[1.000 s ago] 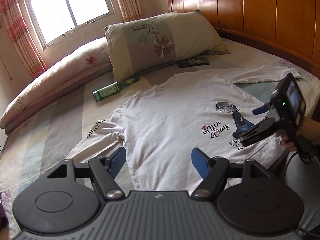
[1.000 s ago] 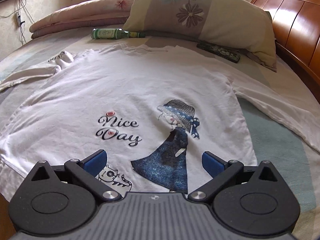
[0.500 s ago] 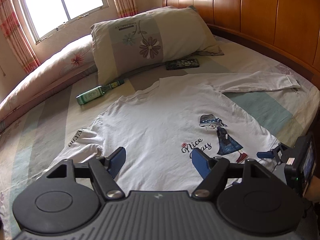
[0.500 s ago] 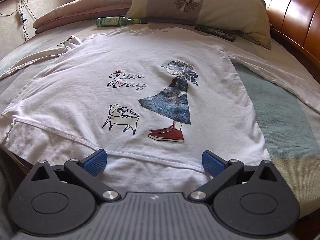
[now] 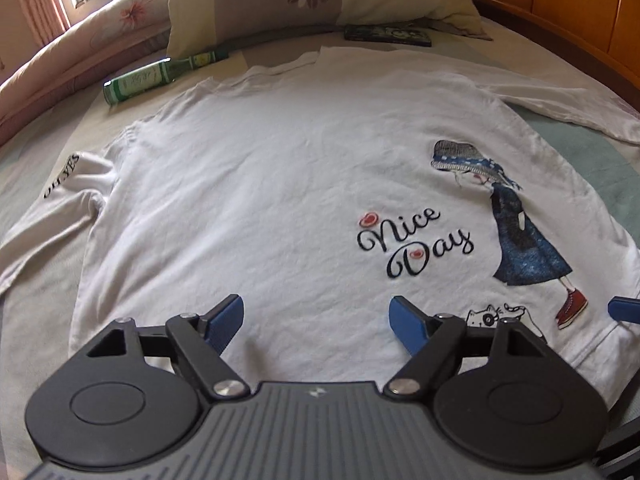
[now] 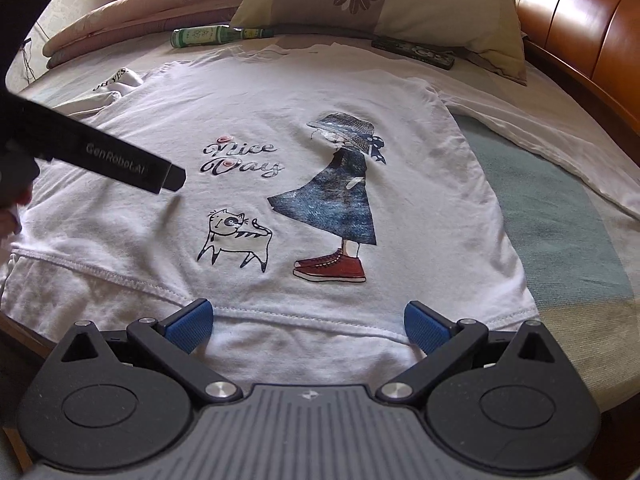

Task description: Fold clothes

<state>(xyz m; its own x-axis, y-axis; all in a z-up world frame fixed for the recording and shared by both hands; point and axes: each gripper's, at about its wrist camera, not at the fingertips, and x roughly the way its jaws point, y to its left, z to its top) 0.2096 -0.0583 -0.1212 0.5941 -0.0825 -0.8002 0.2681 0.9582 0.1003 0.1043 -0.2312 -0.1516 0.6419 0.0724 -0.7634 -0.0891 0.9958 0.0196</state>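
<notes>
Since one second ago the left gripper [image 5: 316, 320] has come down low over the shirt [image 5: 280, 184]; its jaws have just been opening and stand apart with only cloth below them, nothing pinched. At 6 o'clock the right gripper [image 6: 306, 326] hangs over the hem, jaws wide apart, also gripping nothing. One white long-sleeved shirt lies flat on the bed [image 6: 560, 216], print side up: one girl, one cat, "Nice Day". Farther, at 11 o'clock, lies one green bottle [image 6: 208, 35]; at 1 o'clock, one dark remote [image 6: 414, 53]; behind them, one flowered pillow [image 6: 380, 0].
</notes>
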